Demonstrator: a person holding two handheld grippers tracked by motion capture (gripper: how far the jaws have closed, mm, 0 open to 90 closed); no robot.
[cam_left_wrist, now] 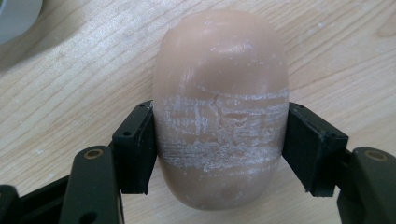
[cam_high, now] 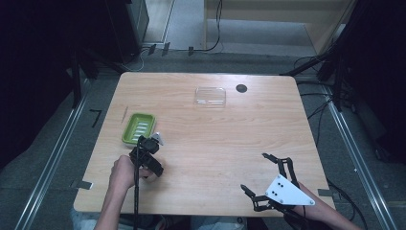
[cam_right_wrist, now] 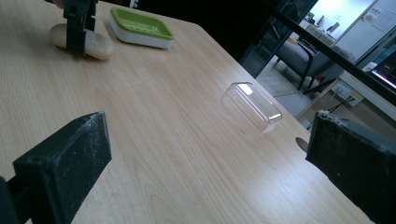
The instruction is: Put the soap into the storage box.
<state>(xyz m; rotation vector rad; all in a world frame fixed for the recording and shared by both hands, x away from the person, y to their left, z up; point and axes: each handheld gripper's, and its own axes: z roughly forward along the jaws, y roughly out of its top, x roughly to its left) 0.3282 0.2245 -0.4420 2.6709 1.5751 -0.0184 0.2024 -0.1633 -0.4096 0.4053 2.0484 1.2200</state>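
soap bar point(cam_left_wrist: 219, 112) clamped in left tool point(cam_left_wrist: 219, 154), underside hidden

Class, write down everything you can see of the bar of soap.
The bar of soap is a smooth, beige, rounded oval, scuffed with whitish scratch bands across its middle. It lies flat on the wooden table, near the green soap dish but outside it. The left tongs clamp it, one black pad on each side.

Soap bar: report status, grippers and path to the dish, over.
Left gripper shut on the soap bar, bar down on the table. Right gripper open, empty. Green soap dish close ahead, nothing between.
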